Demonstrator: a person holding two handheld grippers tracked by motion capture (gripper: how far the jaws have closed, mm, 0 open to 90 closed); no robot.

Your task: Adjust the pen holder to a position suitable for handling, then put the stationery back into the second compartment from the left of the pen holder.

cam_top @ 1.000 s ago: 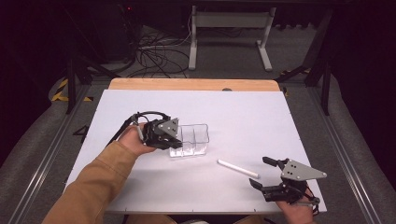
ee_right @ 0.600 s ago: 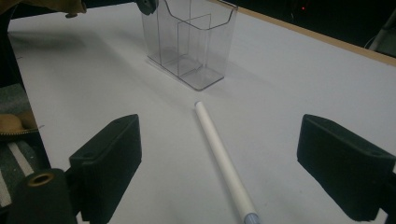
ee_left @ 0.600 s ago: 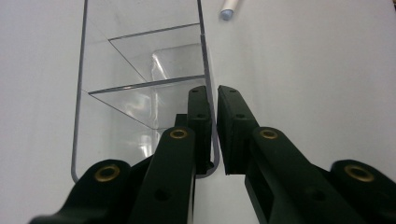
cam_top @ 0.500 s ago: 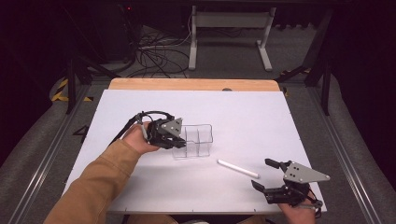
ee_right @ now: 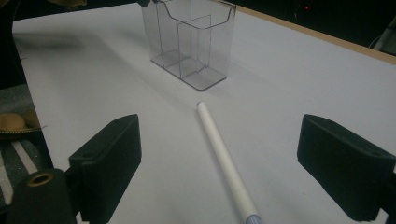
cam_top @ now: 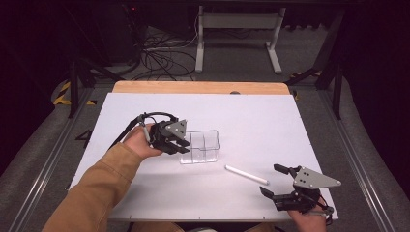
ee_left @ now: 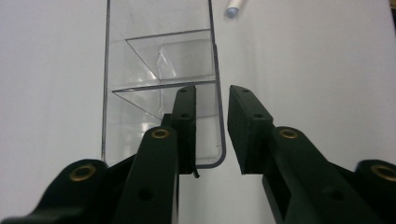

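Since the earlier frame the clear box (cam_top: pixel 199 146) was set upright on the white worktop (cam_top: pixel 251 121), and the jaws of the left tool (cam_top: pixel 182 144) have just been opening. In the left gripper view one jaw stands inside the near compartment of the clear box (ee_left: pixel 159 79) and the other outside it, with the side wall of the box in the gap between them; the pads do not press on the wall. The box stands a little left of the middle of the worktop. A white stick (cam_top: pixel 246 174) lies flat to the right of the box and nearer to the person, apart from it. The right tool (cam_top: pixel 275 181) rests at the near right corner of the worktop, its jaws wide apart and pointing at the stick, with nothing between them.
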